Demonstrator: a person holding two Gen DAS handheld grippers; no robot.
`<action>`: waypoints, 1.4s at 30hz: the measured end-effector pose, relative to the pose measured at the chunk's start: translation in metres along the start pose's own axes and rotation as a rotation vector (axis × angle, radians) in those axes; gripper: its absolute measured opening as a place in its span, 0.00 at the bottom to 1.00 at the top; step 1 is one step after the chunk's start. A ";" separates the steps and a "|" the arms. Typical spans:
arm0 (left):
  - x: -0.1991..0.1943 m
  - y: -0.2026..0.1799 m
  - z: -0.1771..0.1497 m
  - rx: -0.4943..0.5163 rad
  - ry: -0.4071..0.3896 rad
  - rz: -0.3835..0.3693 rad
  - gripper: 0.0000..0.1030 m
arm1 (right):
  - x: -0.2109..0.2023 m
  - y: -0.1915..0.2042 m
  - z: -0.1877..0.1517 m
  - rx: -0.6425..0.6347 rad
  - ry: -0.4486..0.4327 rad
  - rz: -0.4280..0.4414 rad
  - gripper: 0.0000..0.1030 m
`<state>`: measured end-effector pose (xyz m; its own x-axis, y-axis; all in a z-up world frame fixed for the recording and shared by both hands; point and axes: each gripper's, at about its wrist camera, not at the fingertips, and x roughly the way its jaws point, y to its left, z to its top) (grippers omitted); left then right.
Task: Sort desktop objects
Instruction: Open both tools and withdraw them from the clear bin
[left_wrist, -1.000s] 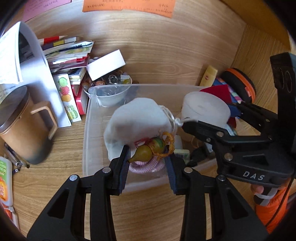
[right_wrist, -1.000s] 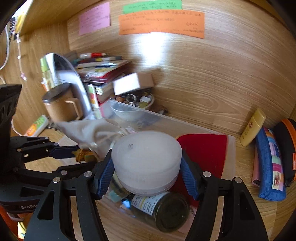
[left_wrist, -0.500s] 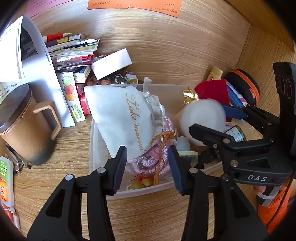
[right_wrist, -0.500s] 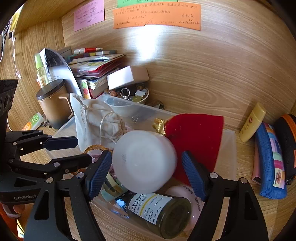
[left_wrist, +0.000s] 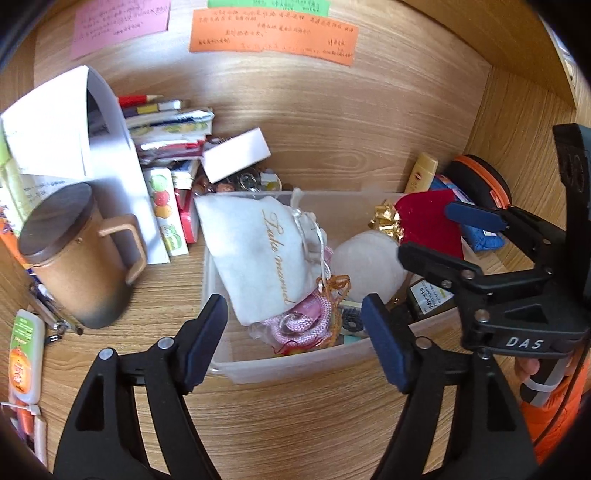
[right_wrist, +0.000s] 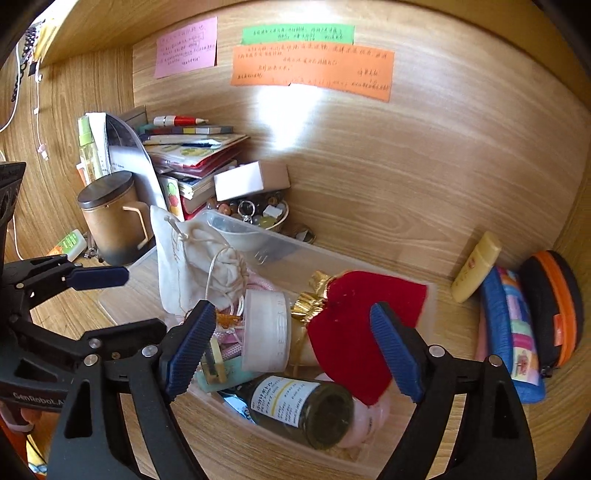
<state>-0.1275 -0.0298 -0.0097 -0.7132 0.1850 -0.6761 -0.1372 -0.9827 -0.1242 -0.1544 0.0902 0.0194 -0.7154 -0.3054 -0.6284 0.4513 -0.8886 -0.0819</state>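
With the pouch (left_wrist: 258, 254) and jar (right_wrist: 267, 330) lying in the bin (left_wrist: 295, 363), both the left gripper (left_wrist: 295, 341) and right gripper (right_wrist: 291, 349) are opening with nothing pinched, while the tube (right_wrist: 476, 266) and cases (right_wrist: 513, 328) wait outside.

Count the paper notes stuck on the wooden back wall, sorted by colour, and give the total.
Pink note: 1
Green note: 1
Orange note: 1
Total: 3
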 end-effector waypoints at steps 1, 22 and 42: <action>-0.003 0.000 0.000 0.000 -0.008 0.008 0.77 | -0.003 0.000 0.000 -0.001 -0.005 -0.007 0.83; -0.066 -0.016 -0.016 -0.130 -0.121 0.087 0.97 | -0.089 -0.016 -0.038 0.100 -0.085 -0.081 0.96; -0.090 -0.059 -0.048 -0.055 -0.200 0.181 1.00 | -0.140 -0.017 -0.076 0.131 -0.152 -0.083 1.00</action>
<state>-0.0224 0.0113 0.0238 -0.8449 -0.0016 -0.5349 0.0381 -0.9976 -0.0572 -0.0213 0.1744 0.0501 -0.8240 -0.2689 -0.4988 0.3218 -0.9466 -0.0211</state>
